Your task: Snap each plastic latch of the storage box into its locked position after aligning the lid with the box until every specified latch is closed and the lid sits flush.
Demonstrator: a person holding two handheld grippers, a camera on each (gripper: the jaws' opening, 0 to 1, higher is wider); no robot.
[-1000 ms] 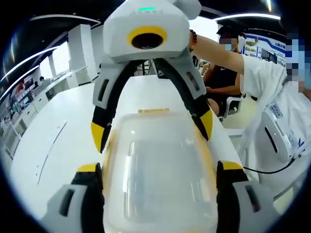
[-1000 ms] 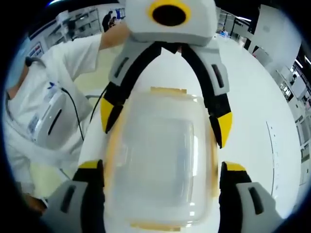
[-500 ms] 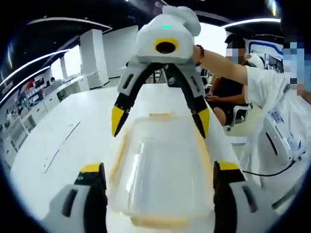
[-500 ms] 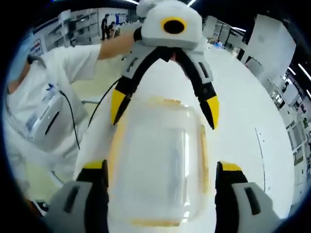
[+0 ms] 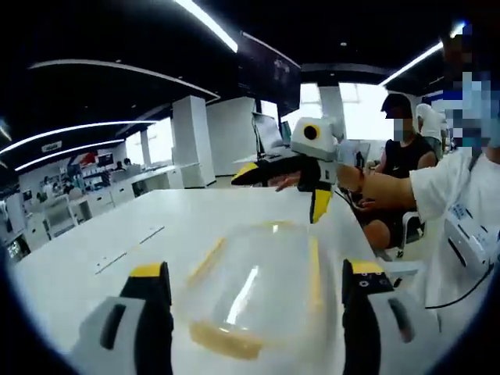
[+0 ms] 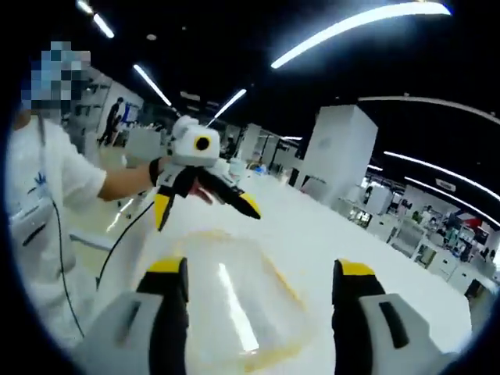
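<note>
Pulling both tools back and up, we have gone from crowding over the storage box [image 5: 254,289] a second ago to viewing it from low and farther off. In the left gripper view our left tool [image 5: 256,312] stands wide open with nothing between its jaws; the right tool [image 5: 301,181] hangs open above the far end of the box, in the upper middle of the frame. In the right gripper view the right tool [image 6: 256,301] is likewise spread and empty, and the left tool [image 6: 205,205] hovers at upper left.

We judge this a retreat after the lid work, perhaps to check the fit. The box sits low centre on the white surface [image 5: 117,250], its clear lid [image 6: 226,301] on top and yellow latches [image 5: 226,341] along its edges; whether they are snapped down is too blurred to tell. Nothing seems to be inside.
</note>
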